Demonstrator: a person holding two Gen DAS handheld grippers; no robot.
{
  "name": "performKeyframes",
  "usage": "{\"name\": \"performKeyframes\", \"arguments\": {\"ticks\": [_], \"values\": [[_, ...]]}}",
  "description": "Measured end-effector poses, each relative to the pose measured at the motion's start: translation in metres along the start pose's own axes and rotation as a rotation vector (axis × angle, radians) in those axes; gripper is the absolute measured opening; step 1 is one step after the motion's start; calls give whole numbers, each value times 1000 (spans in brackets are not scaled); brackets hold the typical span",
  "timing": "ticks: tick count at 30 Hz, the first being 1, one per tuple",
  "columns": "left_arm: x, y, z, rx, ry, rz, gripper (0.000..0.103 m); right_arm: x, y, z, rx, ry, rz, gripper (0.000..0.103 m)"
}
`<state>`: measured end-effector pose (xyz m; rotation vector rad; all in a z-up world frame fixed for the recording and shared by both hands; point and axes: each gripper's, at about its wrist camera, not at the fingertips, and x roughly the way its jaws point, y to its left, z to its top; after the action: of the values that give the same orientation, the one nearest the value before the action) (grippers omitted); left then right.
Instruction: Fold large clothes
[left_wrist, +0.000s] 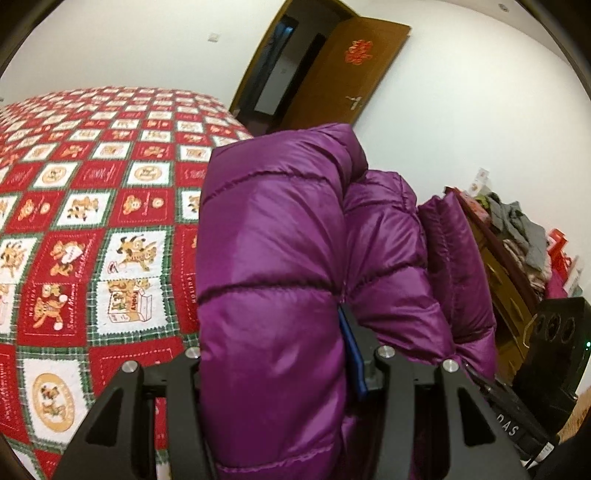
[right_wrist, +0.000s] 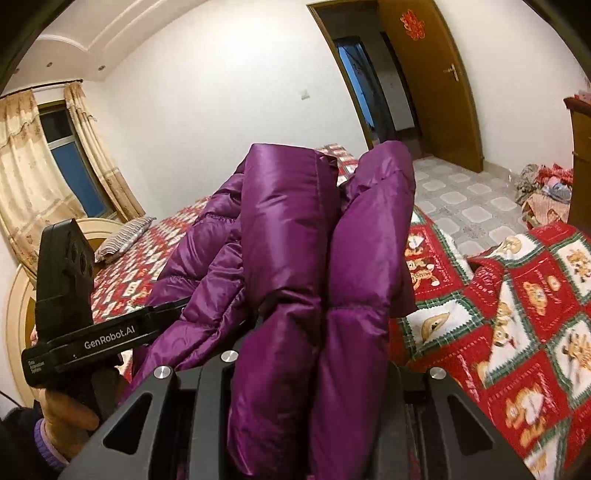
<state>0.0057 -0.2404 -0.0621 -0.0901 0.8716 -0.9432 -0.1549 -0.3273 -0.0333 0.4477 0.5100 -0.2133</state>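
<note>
A large purple quilted down jacket is held up over the bed. My left gripper is shut on a thick fold of it; the padded fabric bulges between the black fingers, and only the blue pad of the right finger shows. In the right wrist view the same purple jacket fills the middle. My right gripper is shut on two bunched folds, its fingertips hidden by fabric. The left gripper's body, held by a hand, shows at the left of the right wrist view, close beside the jacket.
A bed with a red, white and green cartoon-patch quilt lies below the jacket. A pillow and headboard are at its far end. A wooden dresser piled with clothes stands right. An open wooden door and tiled floor lie beyond.
</note>
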Motion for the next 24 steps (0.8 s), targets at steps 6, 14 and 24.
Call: {"name": "performKeyframes", "arguments": {"ticks": [6, 14, 24], "values": [[35, 18, -2, -45, 32, 87, 51, 52, -19, -2, 30, 75, -8, 29], [57, 23, -6, -16, 44, 200, 85, 74, -50, -15, 149, 146, -65, 36], [35, 1, 8, 186, 17, 420, 99, 2, -47, 13, 144, -25, -287, 42]]}}
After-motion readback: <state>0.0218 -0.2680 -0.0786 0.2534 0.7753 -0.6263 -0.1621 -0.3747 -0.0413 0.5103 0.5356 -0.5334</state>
